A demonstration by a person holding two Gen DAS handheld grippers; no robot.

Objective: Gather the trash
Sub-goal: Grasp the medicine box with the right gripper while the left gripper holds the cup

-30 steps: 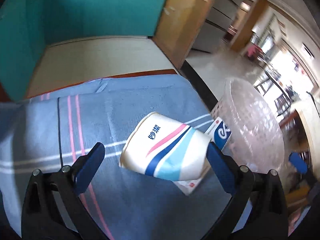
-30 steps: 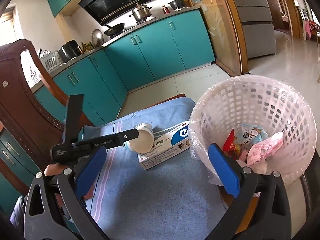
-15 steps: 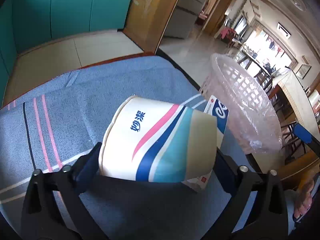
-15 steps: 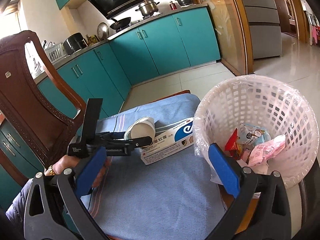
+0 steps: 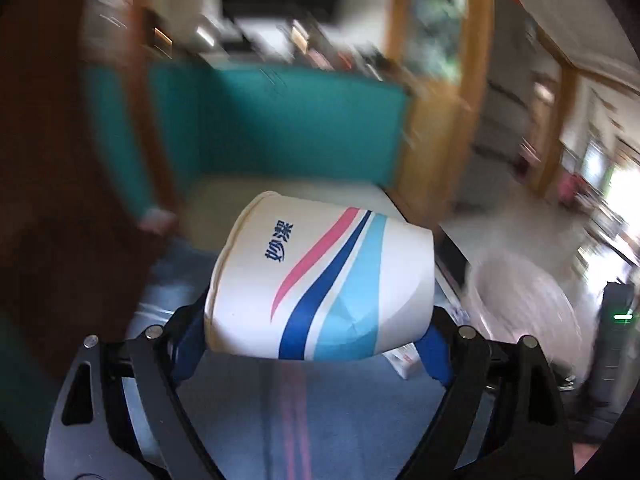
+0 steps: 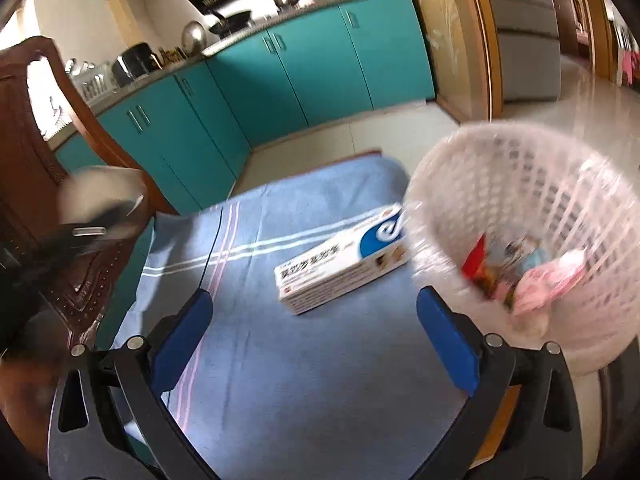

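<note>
Here, left tool (image 5: 316, 336) clamping paper cup (image 5: 320, 284) printed "妙洁", right tool (image 6: 316, 344) spread empty.

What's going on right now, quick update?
Left gripper clamped on paper cup, lifted. Right gripper open, empty. Box on cloth beside basket. Nothing blocking.

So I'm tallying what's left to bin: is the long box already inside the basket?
No, the box lies flat on the blue cloth, beside the white basket.
</note>
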